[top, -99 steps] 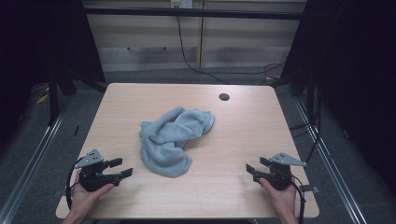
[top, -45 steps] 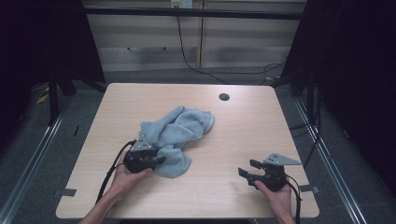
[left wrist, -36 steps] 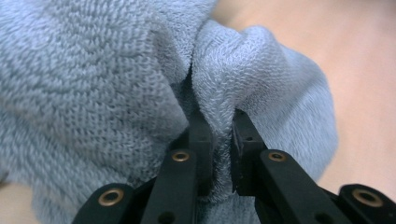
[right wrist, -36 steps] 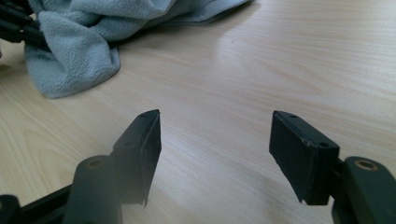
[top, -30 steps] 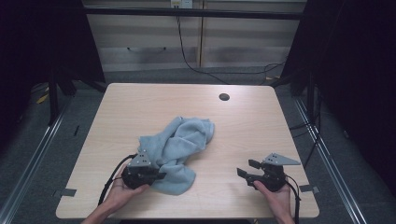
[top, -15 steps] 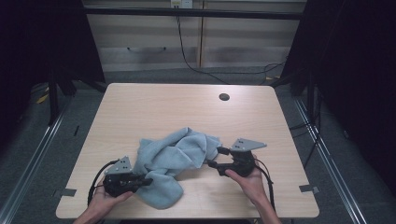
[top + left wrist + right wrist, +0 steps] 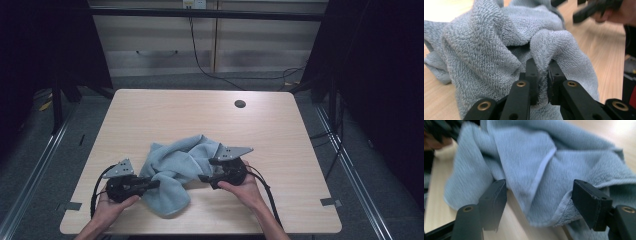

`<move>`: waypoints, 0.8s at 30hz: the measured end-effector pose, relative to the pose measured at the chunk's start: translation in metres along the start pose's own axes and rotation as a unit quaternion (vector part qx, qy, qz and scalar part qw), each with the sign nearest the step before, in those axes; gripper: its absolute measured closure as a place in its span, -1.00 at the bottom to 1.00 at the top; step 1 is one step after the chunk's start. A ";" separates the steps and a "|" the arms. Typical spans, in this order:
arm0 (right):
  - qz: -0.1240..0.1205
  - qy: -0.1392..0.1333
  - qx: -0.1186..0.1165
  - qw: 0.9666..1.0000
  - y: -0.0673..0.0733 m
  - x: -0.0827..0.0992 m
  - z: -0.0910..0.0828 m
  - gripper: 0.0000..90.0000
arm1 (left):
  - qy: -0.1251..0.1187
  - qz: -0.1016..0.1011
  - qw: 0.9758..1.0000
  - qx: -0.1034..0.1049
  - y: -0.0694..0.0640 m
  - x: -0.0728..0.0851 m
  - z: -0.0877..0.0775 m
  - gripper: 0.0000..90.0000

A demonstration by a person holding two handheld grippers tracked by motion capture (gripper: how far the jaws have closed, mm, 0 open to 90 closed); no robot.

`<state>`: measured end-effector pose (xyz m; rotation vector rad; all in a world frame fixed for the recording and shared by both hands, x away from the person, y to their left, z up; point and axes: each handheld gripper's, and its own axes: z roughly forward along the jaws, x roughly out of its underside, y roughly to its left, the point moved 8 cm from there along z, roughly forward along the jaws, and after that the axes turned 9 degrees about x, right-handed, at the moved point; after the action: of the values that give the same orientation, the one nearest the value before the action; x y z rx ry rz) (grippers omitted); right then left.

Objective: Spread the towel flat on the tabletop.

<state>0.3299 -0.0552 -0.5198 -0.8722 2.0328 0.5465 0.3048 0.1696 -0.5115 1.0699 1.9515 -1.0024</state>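
left tool point(image 7: 542, 75) is clenched tight on a pinched fold of the grey towel point(image 7: 172, 167), which lies crumpled on the near half of the tabletop point(image 7: 270, 125), between the two hands. right tool point(image 7: 539, 200) stands released, jaws spread wide with the towel's hemmed edge lying between them, one jaw just at the cloth. over on the far side of the tabletop sits a small dark round hole point(image 7: 240, 104), well apart from the towel.

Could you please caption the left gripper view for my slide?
Left gripper pinching a fold of the grey towel on the wooden table.
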 end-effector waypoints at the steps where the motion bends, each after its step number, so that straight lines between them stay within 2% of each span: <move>1: -0.004 0.010 0.003 1.000 -0.002 0.004 0.003 -0.36 | -0.006 -0.004 1.000 -0.003 0.002 -0.003 0.000 0.82; 2: -0.008 0.015 0.009 1.000 -0.005 0.007 0.005 -0.36 | -0.018 -0.011 1.000 -0.002 0.005 -0.008 -0.002 0.82; 4: -0.006 0.017 0.013 1.000 -0.007 0.009 0.008 -0.34 | -0.022 -0.012 1.000 -0.006 0.006 -0.010 -0.003 0.82; 6: -0.004 0.015 0.026 1.000 -0.015 0.010 0.014 -0.28 | -0.039 -0.017 0.999 -0.005 0.011 -0.018 -0.005 0.83; 7: -0.004 0.015 0.026 1.000 -0.015 0.010 0.014 -0.28 | -0.039 -0.017 0.999 -0.005 0.011 -0.018 -0.005 0.83; 8: -0.008 0.020 0.034 0.999 -0.016 0.011 0.017 -0.18 | -0.040 -0.017 0.999 -0.007 0.012 -0.020 -0.006 0.83; 10: -0.015 0.031 0.064 0.997 -0.020 0.013 0.023 0.10 | -0.045 -0.019 0.999 -0.008 0.013 -0.022 -0.006 0.83; 11: -0.012 0.031 0.069 0.997 -0.022 0.013 0.024 0.31 | -0.046 -0.020 0.999 -0.011 0.014 -0.022 -0.007 0.83; 12: -0.006 0.030 0.078 0.996 -0.025 0.012 0.024 0.57 | -0.047 -0.020 0.999 -0.014 0.016 -0.022 -0.009 0.83; 13: 0.010 0.028 0.082 0.996 -0.031 0.012 0.021 0.95 | -0.053 -0.023 0.998 -0.016 0.017 -0.023 -0.011 0.84; 14: 0.023 0.025 0.079 0.996 -0.035 0.011 0.018 1.00 | -0.062 -0.024 0.998 -0.018 0.018 -0.025 -0.017 0.84; 15: 0.023 0.025 0.079 0.996 -0.035 0.011 0.018 1.00 | -0.062 -0.024 0.998 -0.018 0.018 -0.025 -0.017 0.84; 16: 0.042 0.011 0.067 0.997 -0.037 0.007 0.009 1.00 | -0.068 -0.026 0.997 -0.019 0.019 -0.026 -0.020 0.84; 20: 0.039 0.000 0.062 0.997 -0.039 0.001 -0.005 1.00 | -0.077 -0.025 0.996 -0.027 0.022 -0.032 -0.026 0.84; 22: 0.055 -0.023 0.051 0.997 -0.042 -0.008 -0.018 1.00 | -0.081 -0.022 0.996 -0.030 0.023 -0.036 -0.030 0.85; 24: 0.058 -0.034 0.045 0.997 -0.041 -0.012 -0.024 1.00 | -0.090 -0.018 0.995 -0.031 0.023 -0.043 -0.035 0.84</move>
<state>0.3531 -0.0932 -0.4994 -0.6773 2.0381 0.5357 0.3369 0.1927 -0.4662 0.8812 1.8488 -1.0150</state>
